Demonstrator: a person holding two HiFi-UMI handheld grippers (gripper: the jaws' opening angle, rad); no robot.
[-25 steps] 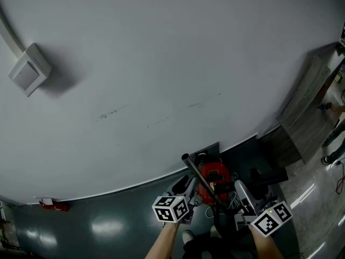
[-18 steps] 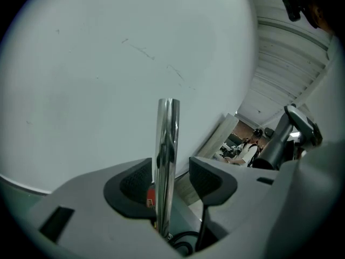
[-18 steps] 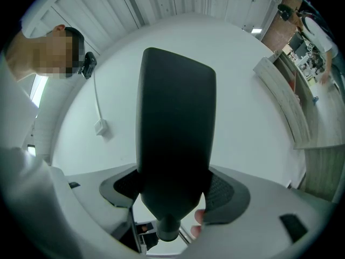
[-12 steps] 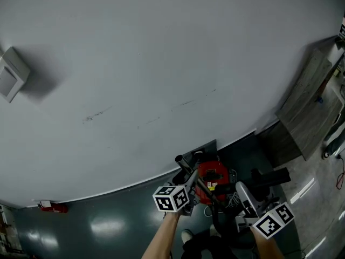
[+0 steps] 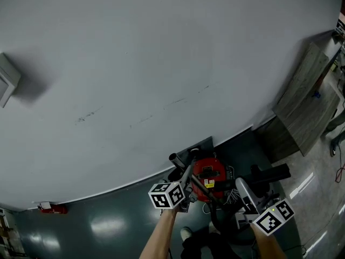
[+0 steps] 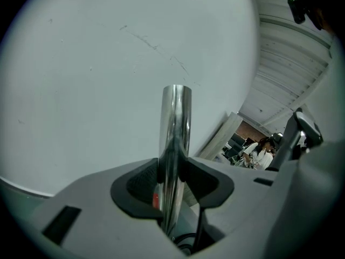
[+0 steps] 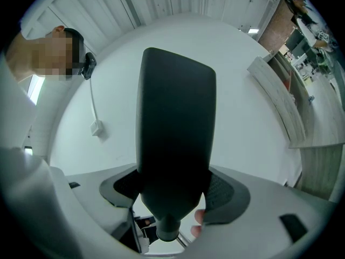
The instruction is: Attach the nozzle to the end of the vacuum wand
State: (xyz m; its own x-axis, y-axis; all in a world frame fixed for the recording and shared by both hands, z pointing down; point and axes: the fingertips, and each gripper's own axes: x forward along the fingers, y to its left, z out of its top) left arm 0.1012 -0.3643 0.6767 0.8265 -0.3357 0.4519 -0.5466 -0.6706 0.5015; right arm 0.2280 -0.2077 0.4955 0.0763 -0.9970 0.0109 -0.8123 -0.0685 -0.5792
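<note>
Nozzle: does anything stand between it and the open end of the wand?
Nothing visible does. The wand ends bare, with only wall beyond it. The nozzle sits in the right claw; the left claw is closing its jaws on the wand.

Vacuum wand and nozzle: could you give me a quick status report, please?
Left gripper closing on vacuum wand. Right gripper shut on nozzle. Nozzle not yet on wand; wand's end bare.

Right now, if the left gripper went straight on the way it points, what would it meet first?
Probably the pale grey wall, beyond the shiny metal vacuum wand that stands between the closing jaws of the left gripper; nothing else shows in that line, though the depth is unclear.
</note>
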